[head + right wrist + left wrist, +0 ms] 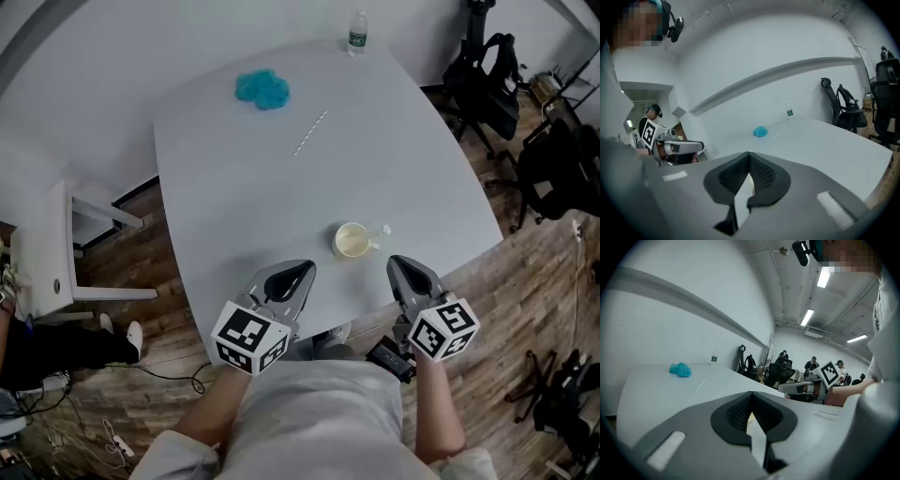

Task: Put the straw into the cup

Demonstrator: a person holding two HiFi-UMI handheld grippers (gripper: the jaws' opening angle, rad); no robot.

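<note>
Near edge: a cup (352, 241) stands just inside it, about midway along; open to its left.
Middle of the tabletop (412, 178): open from the cup to the straw (310, 133).
Far left corner: a blue clump (262, 89), near the straw but apart from it.
Far edge: an upright bottle (357, 32).
Right edge: black chairs (487, 75) stand beyond it.

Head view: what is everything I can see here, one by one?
table: one, white, centre
cup: one, cream, near edge of the table
straw: one, white, lying flat beyond the cup
fluffy lump: one, turquoise, far left of the table
bottle: one, clear, green label, upright at far edge
chairs: at least two, black, floor at right
left gripper: one, grey, shut, empty
right gripper: one, grey, shut, empty
</note>
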